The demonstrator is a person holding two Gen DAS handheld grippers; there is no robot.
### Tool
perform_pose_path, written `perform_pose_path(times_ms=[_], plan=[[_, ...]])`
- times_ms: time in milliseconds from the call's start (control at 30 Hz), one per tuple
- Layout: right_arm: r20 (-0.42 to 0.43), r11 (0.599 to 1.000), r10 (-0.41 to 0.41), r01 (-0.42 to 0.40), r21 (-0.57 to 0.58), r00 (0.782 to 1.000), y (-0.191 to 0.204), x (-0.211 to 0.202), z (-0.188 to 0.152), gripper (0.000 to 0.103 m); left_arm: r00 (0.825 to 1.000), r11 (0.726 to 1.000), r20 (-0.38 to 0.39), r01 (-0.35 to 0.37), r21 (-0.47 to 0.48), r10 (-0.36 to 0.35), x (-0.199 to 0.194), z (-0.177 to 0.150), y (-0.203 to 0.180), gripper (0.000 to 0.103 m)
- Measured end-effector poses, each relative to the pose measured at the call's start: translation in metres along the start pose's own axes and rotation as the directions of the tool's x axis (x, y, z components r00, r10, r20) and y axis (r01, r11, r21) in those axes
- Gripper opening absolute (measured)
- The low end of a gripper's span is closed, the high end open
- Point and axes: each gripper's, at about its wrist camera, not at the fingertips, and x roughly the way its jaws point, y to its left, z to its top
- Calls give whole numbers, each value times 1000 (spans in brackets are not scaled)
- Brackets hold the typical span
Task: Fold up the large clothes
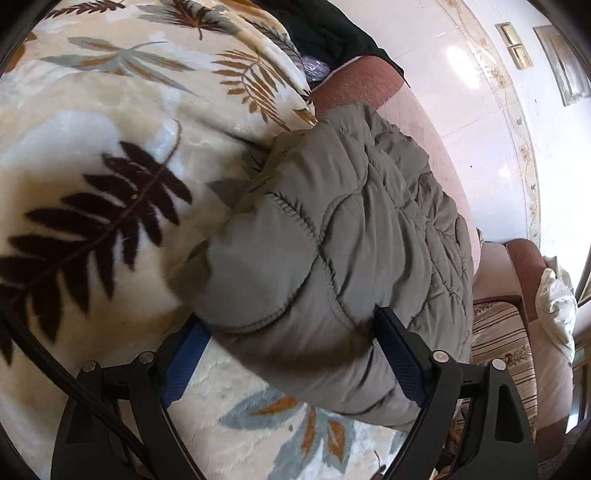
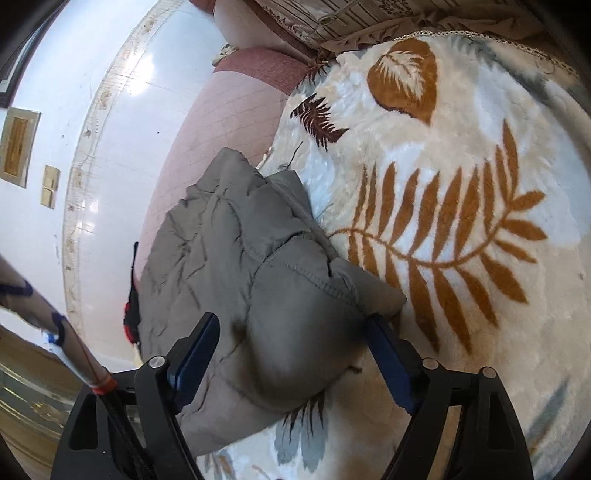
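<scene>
A grey-green quilted puffer jacket (image 1: 332, 221) lies bunched up on a cream plush blanket (image 1: 92, 129) printed with brown and grey leaves. In the left wrist view the left gripper (image 1: 291, 350) stands wide, and a puffy fold of the jacket bulges between its blue pads (image 1: 397, 354). In the right wrist view the same jacket (image 2: 240, 251) hangs partly over the blanket's (image 2: 443, 166) left edge. The right gripper (image 2: 291, 350) is also spread wide around a rounded end of the jacket. Neither pair of pads visibly squeezes the cloth.
A reddish sofa arm (image 1: 354, 85) and a black garment (image 1: 325, 33) lie beyond the blanket. A striped cushion (image 1: 498, 339) and white cloth (image 1: 557, 302) sit to the right. Glossy pale floor tiles (image 2: 122, 147) lie below. A patterned sleeve (image 2: 55, 325) shows at lower left.
</scene>
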Motion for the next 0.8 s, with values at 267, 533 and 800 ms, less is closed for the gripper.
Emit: perform_pose_path(times_ms=[267,533,800], plan=[[11,999,-34,34,38,999,-11,9,2,89,1000,1000,22,3,2,-3,8,5,0,94],[44,990,-51,56,-133,998,16,9,-2,40,976,966,194,-137,220,94,-6,-9,-45,51],[83,951,-55,78,-298,995,53,-35,-20,34,961,936,239,-207,284,140,-64,-43,-56,44]])
